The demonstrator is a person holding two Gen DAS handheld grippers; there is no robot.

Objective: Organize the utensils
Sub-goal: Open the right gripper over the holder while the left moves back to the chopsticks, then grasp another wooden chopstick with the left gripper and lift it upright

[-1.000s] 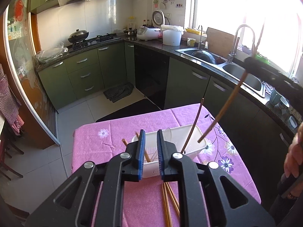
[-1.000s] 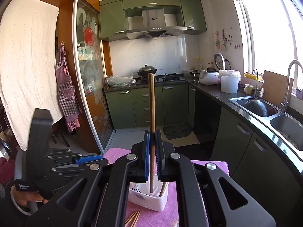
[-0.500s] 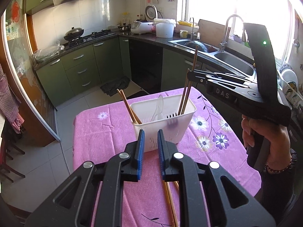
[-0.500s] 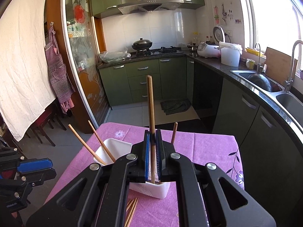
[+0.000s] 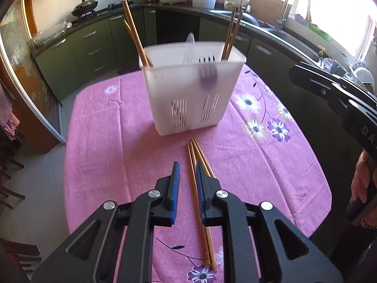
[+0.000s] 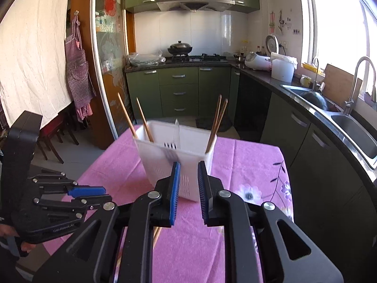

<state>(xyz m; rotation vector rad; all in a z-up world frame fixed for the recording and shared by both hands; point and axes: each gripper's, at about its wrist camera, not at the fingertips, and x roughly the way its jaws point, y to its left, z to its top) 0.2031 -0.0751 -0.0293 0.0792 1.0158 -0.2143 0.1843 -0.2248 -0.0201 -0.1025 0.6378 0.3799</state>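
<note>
A white slotted utensil holder stands on the pink flowered tablecloth. It holds two chopsticks on its left, two on its right and a pale plastic spoon. Three loose chopsticks lie on the cloth in front of it. My left gripper is open, low over the loose chopsticks, one of which runs between its fingers. My right gripper is open and empty, in front of the holder. The left gripper also shows in the right wrist view.
The table stands in a kitchen. Green cabinets, a stove with a wok and a sink counter surround it. The right gripper's body is at the table's right edge. Chairs stand to the left.
My right gripper let go of its chopstick, which now stands in the holder, and pulled back open. My left gripper opened and dropped down over the loose chopsticks.
</note>
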